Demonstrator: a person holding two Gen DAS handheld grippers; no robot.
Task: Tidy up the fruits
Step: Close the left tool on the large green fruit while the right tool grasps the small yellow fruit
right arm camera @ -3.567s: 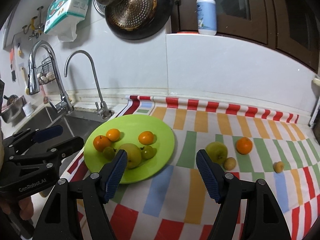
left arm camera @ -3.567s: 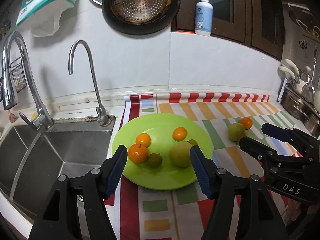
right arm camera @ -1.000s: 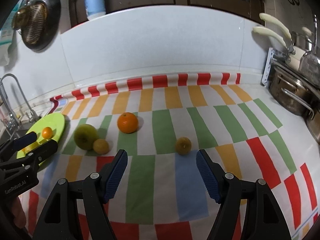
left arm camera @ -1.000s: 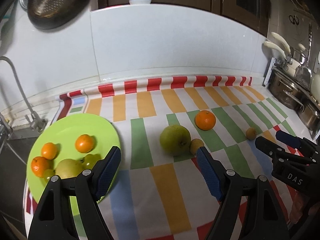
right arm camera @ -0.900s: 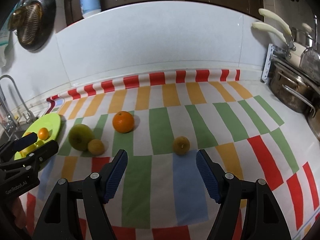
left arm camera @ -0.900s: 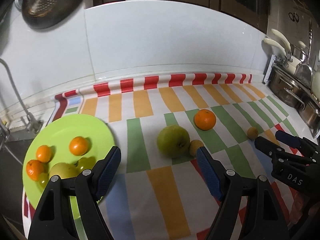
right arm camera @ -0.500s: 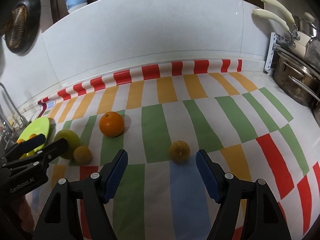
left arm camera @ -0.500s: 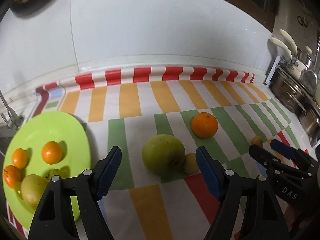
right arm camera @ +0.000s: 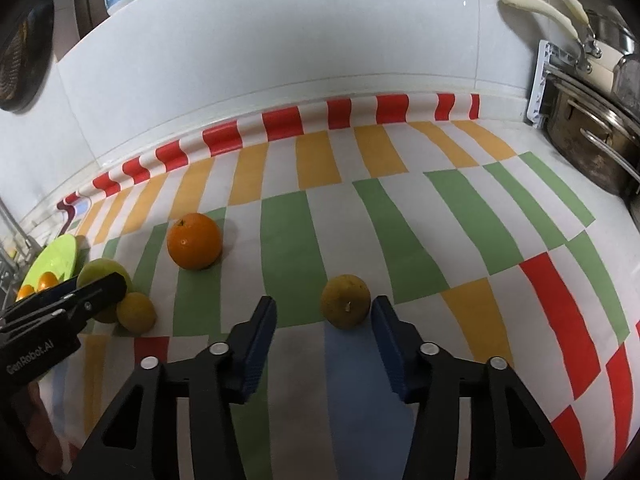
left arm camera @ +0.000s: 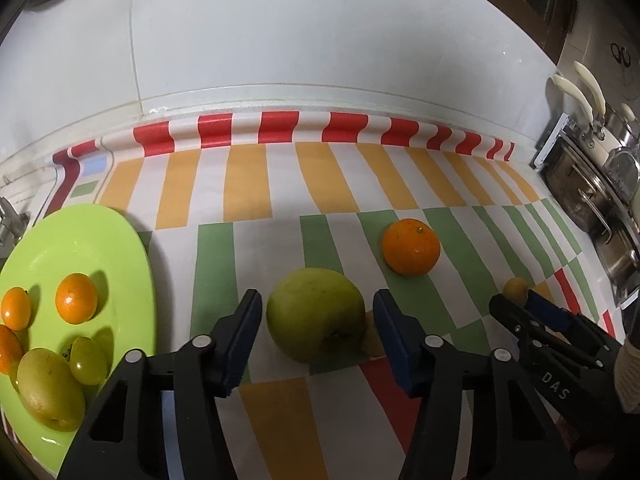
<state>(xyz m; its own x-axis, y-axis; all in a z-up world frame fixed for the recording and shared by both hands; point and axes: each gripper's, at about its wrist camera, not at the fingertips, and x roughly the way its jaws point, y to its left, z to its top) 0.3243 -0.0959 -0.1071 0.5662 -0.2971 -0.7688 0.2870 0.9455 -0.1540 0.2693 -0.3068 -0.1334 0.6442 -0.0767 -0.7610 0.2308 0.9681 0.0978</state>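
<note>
Two hand-held grippers (left arm camera: 316, 320) (right arm camera: 322, 322) around fruits

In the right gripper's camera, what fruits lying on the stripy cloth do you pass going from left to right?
Big green fruit, partly hidden behind the other hand-held gripper → small yellow fruit → orange → small brownish-yellow fruit, sitting between this hand-held gripper's fingers.
</note>
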